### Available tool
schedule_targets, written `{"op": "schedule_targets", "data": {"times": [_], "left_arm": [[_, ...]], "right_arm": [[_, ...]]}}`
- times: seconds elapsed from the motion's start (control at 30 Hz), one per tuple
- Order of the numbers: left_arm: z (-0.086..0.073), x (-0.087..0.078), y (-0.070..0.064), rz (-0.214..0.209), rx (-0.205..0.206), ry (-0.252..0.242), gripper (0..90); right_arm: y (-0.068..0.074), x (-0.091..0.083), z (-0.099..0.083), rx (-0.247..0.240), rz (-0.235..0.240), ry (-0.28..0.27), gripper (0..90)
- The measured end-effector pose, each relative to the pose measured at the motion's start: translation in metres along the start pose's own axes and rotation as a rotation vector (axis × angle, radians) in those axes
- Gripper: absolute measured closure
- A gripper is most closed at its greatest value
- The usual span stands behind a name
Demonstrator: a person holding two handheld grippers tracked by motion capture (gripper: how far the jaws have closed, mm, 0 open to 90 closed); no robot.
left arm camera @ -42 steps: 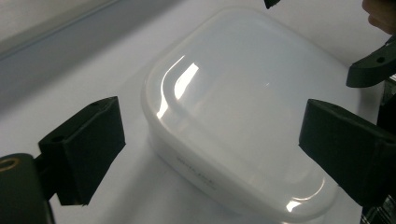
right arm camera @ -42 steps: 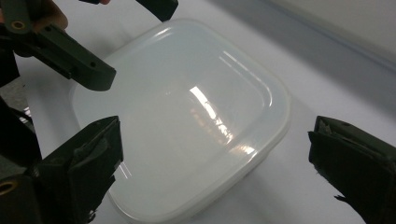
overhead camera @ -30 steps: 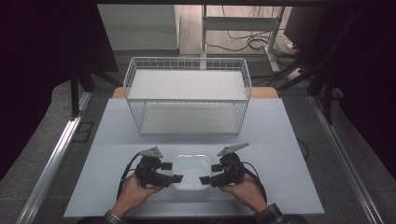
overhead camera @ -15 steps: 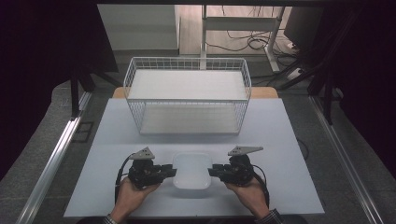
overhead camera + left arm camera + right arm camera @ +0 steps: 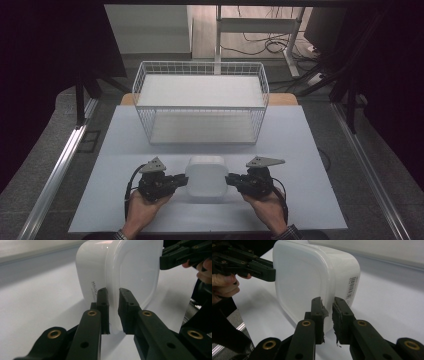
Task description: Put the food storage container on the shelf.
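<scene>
A white plastic container sits between two claws above the table. The left claw pinches its rim on one side; the right claw pinches the opposite rim. A wire basket stands well beyond them.

A lab: bare test table, floor cables, dark curtains.

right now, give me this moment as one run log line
left gripper: shut on container rim | right gripper: shut on opposite rim | white plastic container: held between both, tilted | wire basket: behind, apart
</scene>
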State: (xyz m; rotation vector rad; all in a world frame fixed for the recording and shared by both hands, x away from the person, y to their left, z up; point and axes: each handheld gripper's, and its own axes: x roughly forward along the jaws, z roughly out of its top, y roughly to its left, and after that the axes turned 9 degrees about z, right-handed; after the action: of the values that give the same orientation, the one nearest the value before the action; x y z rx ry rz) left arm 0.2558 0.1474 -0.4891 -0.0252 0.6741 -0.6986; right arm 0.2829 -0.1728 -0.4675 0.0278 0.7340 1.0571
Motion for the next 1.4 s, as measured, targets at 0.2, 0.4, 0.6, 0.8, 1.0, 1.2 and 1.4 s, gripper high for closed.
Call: {"op": "schedule_targets", "data": {"times": [0.2, 0.4, 0.6, 0.8, 1.0, 1.2, 1.4], "left_arm": [[0.009, -0.006, -0.001, 0.009, 0.013, -0.056, 80.2], [0.020, -0.011, -0.001, 0.015, 0.025, -0.086, 80.3], [0.037, -0.018, 0.003, 0.021, 0.028, -0.117, 80.3], [0.054, -0.024, 0.007, 0.029, 0.037, -0.133, 80.3], [0.071, -0.030, 0.010, 0.043, 0.046, -0.150, 80.3], [0.087, -0.036, 0.013, 0.059, 0.058, -0.165, 80.3], [0.106, -0.043, 0.016, 0.068, 0.071, -0.182, 80.3]], "right_arm": [[0.003, -0.005, 0.008, -0.033, -0.013, -0.045, 78.5], [0.005, -0.009, 0.020, -0.065, -0.031, -0.077, 78.4], [0.008, -0.013, 0.039, -0.098, -0.039, -0.107, 78.5], [0.007, -0.016, 0.057, -0.115, -0.037, -0.131, 78.4], [0.007, -0.019, 0.074, -0.130, -0.039, -0.149, 78.4], [0.007, -0.021, 0.090, -0.144, -0.043, -0.164, 78.4], [0.006, -0.025, 0.113, -0.160, -0.044, -0.189, 78.3]]}}
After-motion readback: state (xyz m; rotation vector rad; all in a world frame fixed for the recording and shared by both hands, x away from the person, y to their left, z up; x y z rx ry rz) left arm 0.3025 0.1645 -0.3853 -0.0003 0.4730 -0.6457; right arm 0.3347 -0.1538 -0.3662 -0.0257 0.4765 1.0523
